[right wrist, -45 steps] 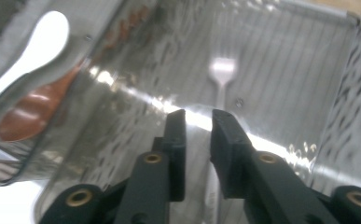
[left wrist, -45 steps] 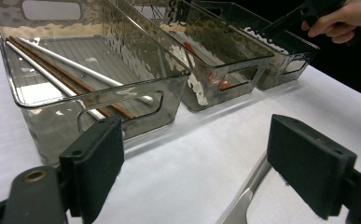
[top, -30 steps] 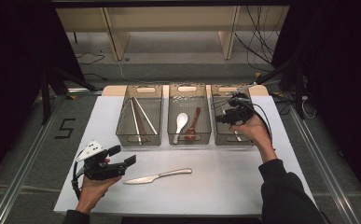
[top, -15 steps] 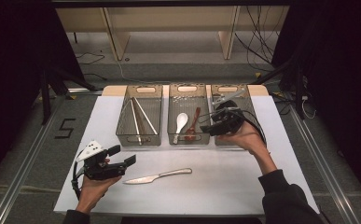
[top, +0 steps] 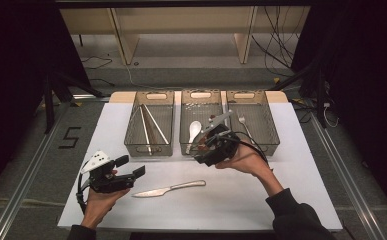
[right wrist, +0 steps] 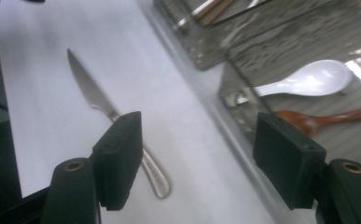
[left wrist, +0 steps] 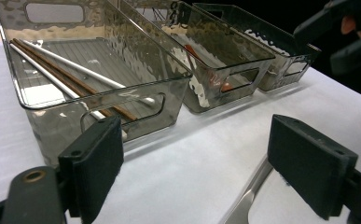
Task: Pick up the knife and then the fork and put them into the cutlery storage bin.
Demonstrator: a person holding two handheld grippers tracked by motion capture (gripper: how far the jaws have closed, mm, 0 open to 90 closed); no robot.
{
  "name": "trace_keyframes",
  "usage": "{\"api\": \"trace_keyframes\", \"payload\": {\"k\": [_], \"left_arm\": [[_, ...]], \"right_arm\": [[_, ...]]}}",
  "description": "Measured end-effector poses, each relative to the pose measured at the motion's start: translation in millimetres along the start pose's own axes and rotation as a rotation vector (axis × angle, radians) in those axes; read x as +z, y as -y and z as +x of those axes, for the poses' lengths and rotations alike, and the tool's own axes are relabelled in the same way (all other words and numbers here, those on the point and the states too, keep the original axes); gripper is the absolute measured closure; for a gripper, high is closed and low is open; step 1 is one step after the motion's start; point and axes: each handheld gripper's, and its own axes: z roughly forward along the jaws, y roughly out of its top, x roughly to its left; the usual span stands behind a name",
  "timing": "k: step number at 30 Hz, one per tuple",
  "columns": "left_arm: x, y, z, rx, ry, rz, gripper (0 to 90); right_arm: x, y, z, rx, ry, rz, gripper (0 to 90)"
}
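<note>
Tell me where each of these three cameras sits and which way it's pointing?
High view: above the person's side, looking forward and down at the table, three bins, the knife; both forearms, left gripper, right gripper.
Left gripper view: rides low on the left gripper, facing the chopstick bin; open black jaws show.
Right gripper view: rides on the right gripper, looking down past open jaws at the knife and white spoon.
Shared: high and right gripper views both show the knife.
</note>
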Motion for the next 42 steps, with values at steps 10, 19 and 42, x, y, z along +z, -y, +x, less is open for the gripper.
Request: {"api": "trace_keyframes", "payload": {"k": [10,19,42], "left_arm": [[-0.5,0.1,0.3,0.001,0.004,-0.004,17.9],[-0.7,0.2,0.0,0.003,0.003,-0.007,17.9],[-0.4,0.5,-0.4,0.001,0.004,-0.01,17.9]], "right_arm": [[37.4,-2.6,23.1,-0.086,-0.056,0.09,34.7],[59.7,-0.2,31.8,-0.112,-0.069,0.147,33.4],[94.8,3.9,47.2,-0.206,-0.099,0.251,44.5]]}}
